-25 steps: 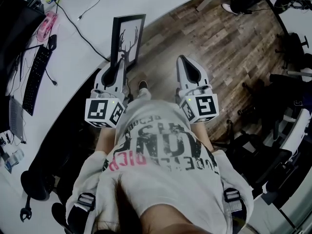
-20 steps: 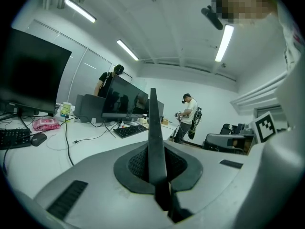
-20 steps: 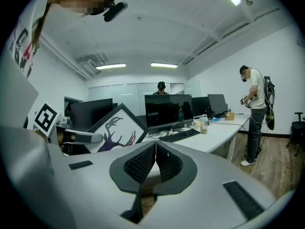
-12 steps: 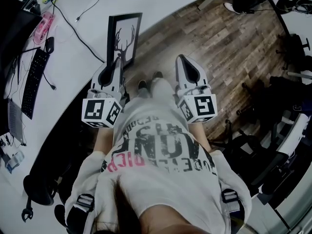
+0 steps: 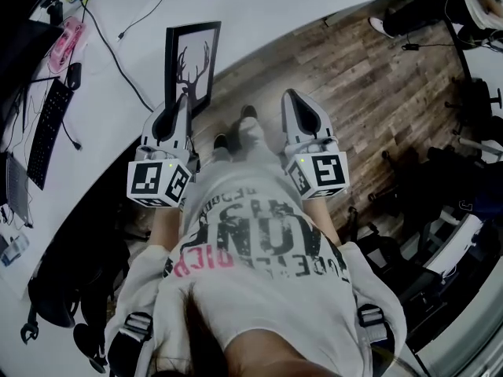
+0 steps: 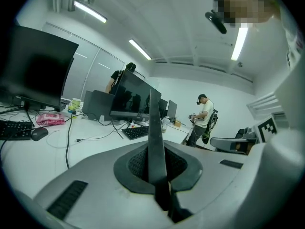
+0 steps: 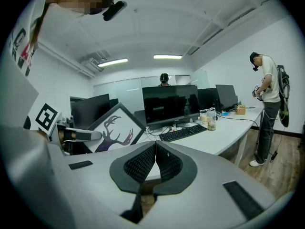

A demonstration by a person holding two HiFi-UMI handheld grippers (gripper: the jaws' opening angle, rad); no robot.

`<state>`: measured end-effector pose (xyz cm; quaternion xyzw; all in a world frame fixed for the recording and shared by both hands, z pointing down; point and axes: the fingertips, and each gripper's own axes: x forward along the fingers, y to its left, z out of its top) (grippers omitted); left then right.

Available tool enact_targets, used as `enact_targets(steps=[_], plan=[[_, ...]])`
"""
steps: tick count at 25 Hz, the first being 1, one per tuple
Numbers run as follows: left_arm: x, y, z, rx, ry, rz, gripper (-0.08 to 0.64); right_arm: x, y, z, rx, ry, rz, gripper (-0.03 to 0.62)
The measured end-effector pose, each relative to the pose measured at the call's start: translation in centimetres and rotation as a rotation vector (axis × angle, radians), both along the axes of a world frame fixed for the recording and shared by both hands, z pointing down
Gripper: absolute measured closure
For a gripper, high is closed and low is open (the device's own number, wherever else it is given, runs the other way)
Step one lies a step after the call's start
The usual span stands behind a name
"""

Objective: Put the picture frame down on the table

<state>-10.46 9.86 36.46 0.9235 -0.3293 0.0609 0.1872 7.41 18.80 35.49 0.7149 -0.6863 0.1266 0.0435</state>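
Black frame (image 5: pixel 191 67), white picture with an antlered deer silhouette.
Clamped by its lower edge in the left gripper (image 5: pixel 183 104), above the white table (image 5: pixel 259 6) near its rim.

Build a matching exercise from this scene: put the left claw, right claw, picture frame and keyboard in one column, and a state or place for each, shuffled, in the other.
Column one
1. left claw
2. right claw
3. picture frame
4. keyboard

Column two
A. lies flat on the white table
B. shut, with nothing in it
C. black-rimmed, shows an antlered deer silhouette
D. shut on a thin black edge

Pairs: 1-D, 2-B, 3-C, 4-A
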Motion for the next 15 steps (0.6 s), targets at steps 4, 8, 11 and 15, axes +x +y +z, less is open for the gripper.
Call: enact_targets(steps=[4, 8, 11, 15], plan=[[1.5, -2.3, -0.5, 0.013, 0.012, -0.077, 0.550, 2.8, -2.7, -0.2, -0.003, 0.006, -0.048, 0.591], [3.0, -3.8, -1.1, 0.026, 0.030, -0.146, 0.549, 5.1, -5.0, -0.7, 0.006, 0.016, -0.104, 0.591], [3.6, -4.4, -1.2, 0.032, 0.036, -0.195, 0.550, 6.2, -6.5, -1.0, 0.017, 0.021, -0.144, 0.591], [3.9, -5.1, -1.1, 0.030, 0.044, -0.255, 0.549, 7.3, -8.0, -0.9, 0.014, 0.025, -0.184, 0.591]])
